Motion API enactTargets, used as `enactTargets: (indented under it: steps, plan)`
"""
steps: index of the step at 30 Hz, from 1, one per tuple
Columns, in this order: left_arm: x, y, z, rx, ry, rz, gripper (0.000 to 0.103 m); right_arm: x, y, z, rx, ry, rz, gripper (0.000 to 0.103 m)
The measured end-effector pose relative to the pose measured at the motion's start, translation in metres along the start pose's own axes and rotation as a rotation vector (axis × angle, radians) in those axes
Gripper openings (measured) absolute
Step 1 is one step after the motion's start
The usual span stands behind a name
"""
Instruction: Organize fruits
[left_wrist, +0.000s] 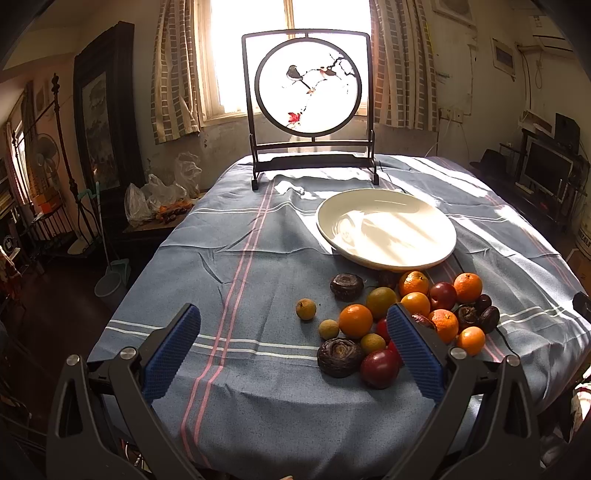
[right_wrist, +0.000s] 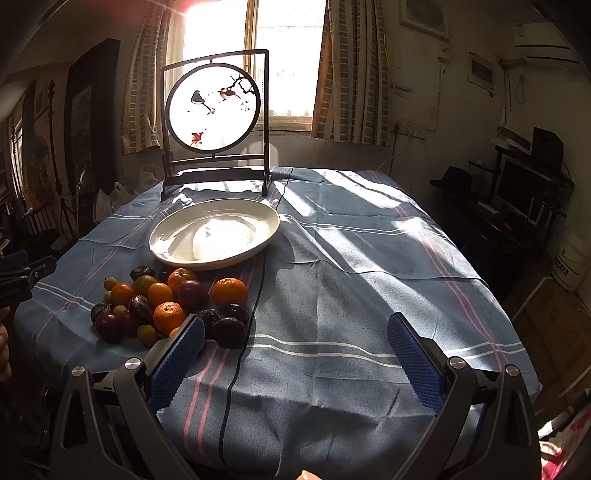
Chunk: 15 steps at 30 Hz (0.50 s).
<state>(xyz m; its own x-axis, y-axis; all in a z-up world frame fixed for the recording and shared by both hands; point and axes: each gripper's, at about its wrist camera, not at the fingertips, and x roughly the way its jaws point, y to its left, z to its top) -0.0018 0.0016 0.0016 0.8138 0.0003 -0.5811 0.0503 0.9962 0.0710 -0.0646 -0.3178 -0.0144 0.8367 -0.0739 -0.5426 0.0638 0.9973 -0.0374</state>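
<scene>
A pile of fruit lies on the blue striped tablecloth: oranges (left_wrist: 355, 320), red plums (left_wrist: 380, 368), small yellow-brown fruits (left_wrist: 306, 309) and dark wrinkled fruits (left_wrist: 339, 356). A white plate (left_wrist: 386, 229) stands empty just behind the pile. My left gripper (left_wrist: 293, 332) is open and empty, above the cloth at the near left of the pile. In the right wrist view the pile (right_wrist: 168, 306) and plate (right_wrist: 214, 232) are at the left. My right gripper (right_wrist: 295, 339) is open and empty, to the right of the pile.
A framed round bird screen (left_wrist: 310, 85) stands at the table's far edge. A black cable (right_wrist: 258, 291) runs across the cloth past the fruit. A side table with plastic bags (left_wrist: 159, 199) stands left of the table. The left gripper shows at the left edge of the right wrist view (right_wrist: 22, 277).
</scene>
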Motion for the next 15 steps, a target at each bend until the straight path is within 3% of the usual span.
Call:
enactTargets:
  steps: [15]
  plan:
    - [0.0001, 0.0019, -0.0013, -0.004, 0.001, 0.001, 0.099, 0.0017, 0.0059, -0.0034, -0.012, 0.005, 0.009, 0.099]
